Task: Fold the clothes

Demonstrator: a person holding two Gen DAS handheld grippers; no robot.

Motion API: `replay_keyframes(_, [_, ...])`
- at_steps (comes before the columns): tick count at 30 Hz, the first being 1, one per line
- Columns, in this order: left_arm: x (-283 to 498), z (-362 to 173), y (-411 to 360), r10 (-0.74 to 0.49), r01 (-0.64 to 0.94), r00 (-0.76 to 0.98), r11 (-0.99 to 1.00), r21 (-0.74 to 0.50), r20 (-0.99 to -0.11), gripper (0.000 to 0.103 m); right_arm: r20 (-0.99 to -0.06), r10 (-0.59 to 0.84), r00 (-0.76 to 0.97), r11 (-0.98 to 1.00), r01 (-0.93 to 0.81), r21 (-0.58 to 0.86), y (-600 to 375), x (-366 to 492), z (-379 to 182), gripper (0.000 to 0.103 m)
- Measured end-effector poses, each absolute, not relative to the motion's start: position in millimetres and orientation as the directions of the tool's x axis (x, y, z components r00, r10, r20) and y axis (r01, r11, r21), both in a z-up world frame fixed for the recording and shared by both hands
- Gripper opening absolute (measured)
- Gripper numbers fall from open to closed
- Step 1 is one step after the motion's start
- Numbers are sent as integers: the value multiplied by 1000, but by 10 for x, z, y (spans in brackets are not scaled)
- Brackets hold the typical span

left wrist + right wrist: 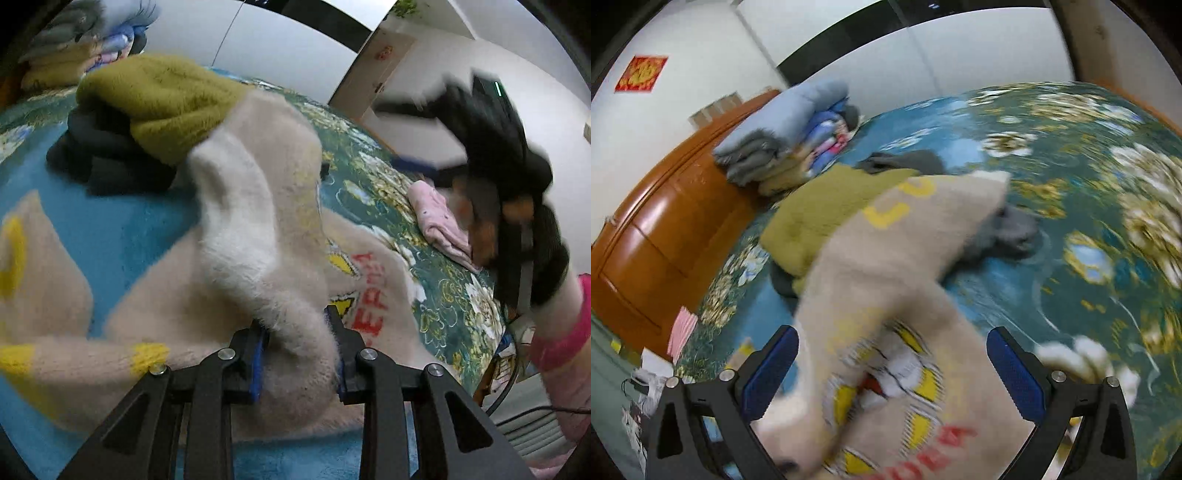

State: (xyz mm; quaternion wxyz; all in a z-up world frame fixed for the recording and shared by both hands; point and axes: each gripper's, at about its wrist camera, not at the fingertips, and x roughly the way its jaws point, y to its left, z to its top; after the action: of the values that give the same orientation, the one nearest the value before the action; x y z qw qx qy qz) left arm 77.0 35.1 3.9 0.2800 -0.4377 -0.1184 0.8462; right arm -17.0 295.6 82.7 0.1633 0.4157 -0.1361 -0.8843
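Observation:
A fluffy beige sweater (258, 206) with yellow patches and red letters lies on the bed and rises in a fold toward my left gripper (299, 325). That gripper is shut on the sweater, with fabric pinched between its blue pads. In the right wrist view the same sweater (886, 266) spreads under my right gripper (892, 343). Its jaws stand wide open with the cloth between them, and the pads do not press on it. In the left wrist view the right gripper (395, 134) appears blurred above the bed at the upper right, held by a person's hand.
An olive-green sweater (162, 99) lies on dark grey clothes (103, 155) behind the beige one. A folded pink garment (439, 221) sits near the edge of the floral bedspread (1071, 184). Stacked folded bedding (790, 136) rests by the wooden headboard (665, 229). A pink sleeve (565, 332) is at the right.

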Motion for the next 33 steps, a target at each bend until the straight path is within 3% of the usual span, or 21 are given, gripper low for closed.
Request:
replay_keyframes(10, [808,80,277,577,-354,-458,-816,-457,-676,31,-806,-341,-483,-938,235,256,1863,-975,735,103])
replay_keyframes(15, [851,80,236,571,-356,-459,-820,-448,-681,31,-870,-133,-476,-970,241,16,1584,-1130,552,102])
replay_keyframes(17, [864,86,223,571,-362,-459,-820,-443,-680,32,-878,-68,-473,-978,207,-36,1664,-1134,508,97])
replay_keyframes(18, [857,87,226,572,-365,-458,-819,-443,-681,32,-879,-64,-472,-982,188,-29,1745,-1124,511,92])
replay_keyframes(29, [847,130,236,561,-386,-455,-824,-414,-692,33,-862,-148,-485,-976,-66,205,3148,-547,421,91])
replay_keyframes(33, [832,127,233,555,-371,-468,-830,-417,-688,33,-829,-255,-497,-948,-42,317,3257,-394,369,91])
